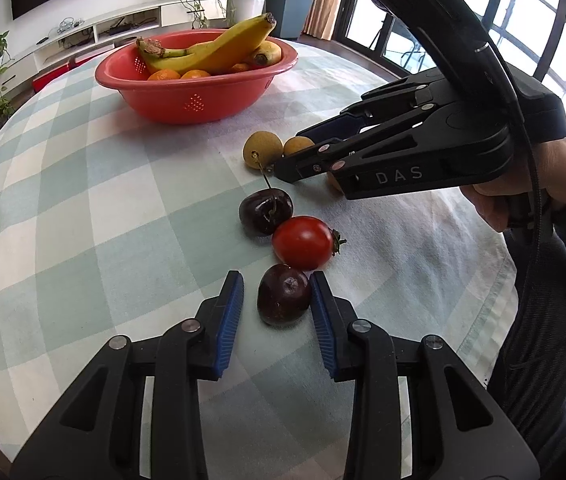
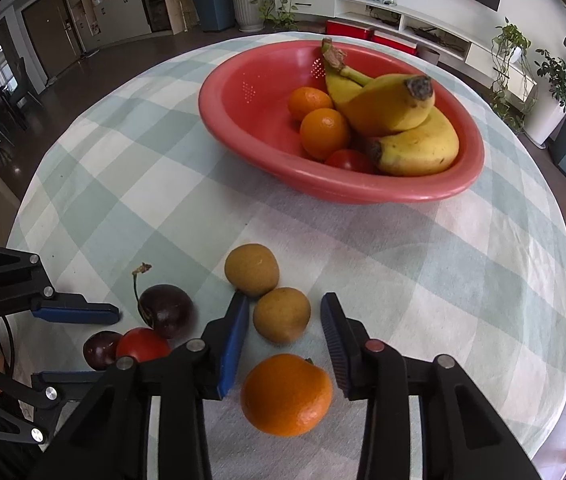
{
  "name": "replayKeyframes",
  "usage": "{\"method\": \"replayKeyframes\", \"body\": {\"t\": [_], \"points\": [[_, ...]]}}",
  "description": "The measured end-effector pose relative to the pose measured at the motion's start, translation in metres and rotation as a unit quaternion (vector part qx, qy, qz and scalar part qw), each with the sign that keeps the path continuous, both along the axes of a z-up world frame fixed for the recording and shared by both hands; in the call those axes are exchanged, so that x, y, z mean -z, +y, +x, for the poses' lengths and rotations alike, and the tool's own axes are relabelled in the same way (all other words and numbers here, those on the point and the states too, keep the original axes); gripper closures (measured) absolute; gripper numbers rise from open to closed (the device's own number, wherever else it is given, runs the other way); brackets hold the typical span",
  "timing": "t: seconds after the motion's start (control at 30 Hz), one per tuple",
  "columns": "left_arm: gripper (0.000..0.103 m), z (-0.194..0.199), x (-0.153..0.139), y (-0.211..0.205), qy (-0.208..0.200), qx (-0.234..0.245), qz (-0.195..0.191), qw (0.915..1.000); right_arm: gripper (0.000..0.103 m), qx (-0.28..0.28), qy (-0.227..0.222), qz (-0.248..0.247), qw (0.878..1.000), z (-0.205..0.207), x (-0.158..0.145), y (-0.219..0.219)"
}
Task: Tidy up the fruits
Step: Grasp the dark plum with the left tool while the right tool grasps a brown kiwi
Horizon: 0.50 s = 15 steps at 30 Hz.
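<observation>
A red bowl [image 1: 203,96] [image 2: 267,160] holds bananas [image 2: 395,112], mandarins [image 2: 323,132] and a tomato [image 2: 349,160]. Loose on the cloth lie two dark cherries [image 1: 283,295] [image 1: 265,210], a cherry tomato [image 1: 303,243], two tan longans [image 2: 281,314] [image 2: 251,269] and a mandarin [image 2: 287,394]. My left gripper [image 1: 277,284] is open around the near cherry, whose right side touches the right pad. My right gripper [image 2: 285,306] is open around the near longan, above the mandarin.
The round table has a green-and-white checked cloth [image 1: 83,220] with its edge close on the right in the left wrist view. A white TV console [image 1: 123,28] and potted plants [image 2: 249,4] stand beyond the table.
</observation>
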<state>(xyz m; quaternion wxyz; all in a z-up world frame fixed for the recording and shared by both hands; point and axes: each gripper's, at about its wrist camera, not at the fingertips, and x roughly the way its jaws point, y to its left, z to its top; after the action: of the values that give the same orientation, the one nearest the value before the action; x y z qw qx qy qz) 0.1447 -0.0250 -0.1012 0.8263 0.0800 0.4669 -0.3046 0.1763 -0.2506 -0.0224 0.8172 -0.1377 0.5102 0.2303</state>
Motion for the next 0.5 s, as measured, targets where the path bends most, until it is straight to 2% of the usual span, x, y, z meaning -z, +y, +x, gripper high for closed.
{"method": "replayKeyframes", "body": {"t": [0.4,0.5], "points": [[0.071,-0.0027,0.0004,-0.0005,-0.002,0.002,0.006,1.0,0.073,0.0,-0.007,0.003,1.0,-0.0066,-0.0036,0.0027],[0.074,-0.0025,-0.0003,0.0008,-0.003,0.0,0.002,1.0,0.073,0.003,-0.012,0.011,1.0,-0.0094,-0.008,0.0016]]}}
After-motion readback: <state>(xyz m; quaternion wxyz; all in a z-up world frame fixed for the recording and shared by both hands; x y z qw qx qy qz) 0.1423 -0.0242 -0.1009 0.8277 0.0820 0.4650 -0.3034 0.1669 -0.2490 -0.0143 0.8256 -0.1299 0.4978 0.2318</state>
